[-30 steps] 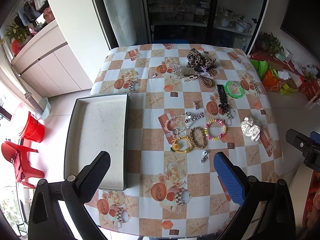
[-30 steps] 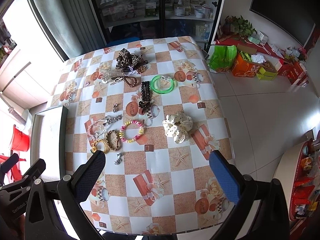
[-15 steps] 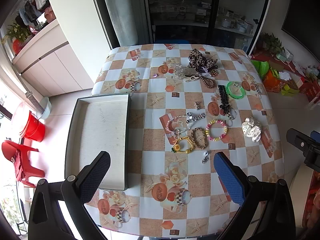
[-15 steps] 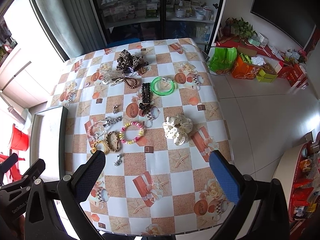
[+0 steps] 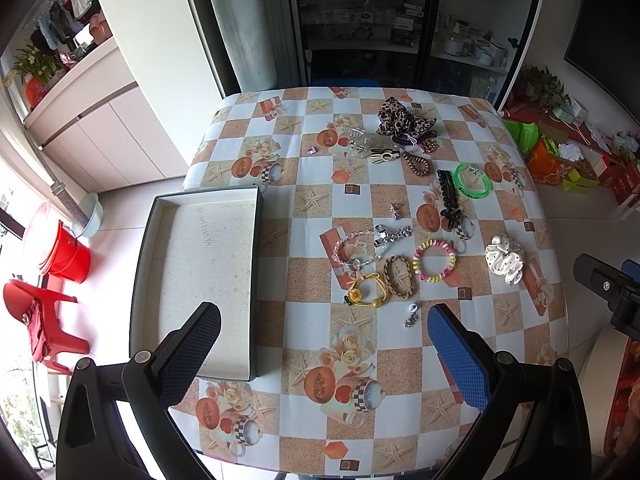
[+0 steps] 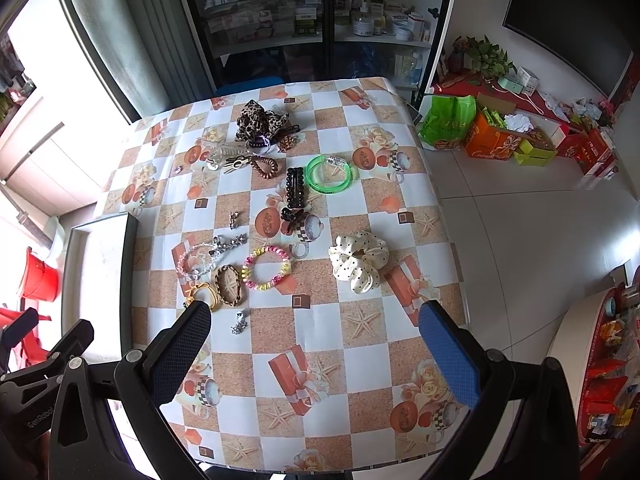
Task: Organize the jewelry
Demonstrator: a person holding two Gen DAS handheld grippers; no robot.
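While both grippers are held above near desk (image 5: 304,432) edge, jaws of left gripper (image 5: 320,332) and right gripper (image 6: 314,326) are spread apart, empty. Empty tray (image 5: 152,240) is set left; jewelry (image 5: 394,268) is scattered mid-desk; leopard scrunchie (image 5: 400,120) is seen farthest.

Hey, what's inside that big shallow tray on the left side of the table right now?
Nothing: the tray shows only its bare pale lining. The left hand-held gripper finger covers its near corner, so that bit can't be checked.

You've got a green bangle (image 6: 329,173) beside the black clip (image 6: 295,188), leopard-print scrunchie (image 6: 256,120) beyond, cream polka-dot scrunchie (image 6: 359,260) nearer.
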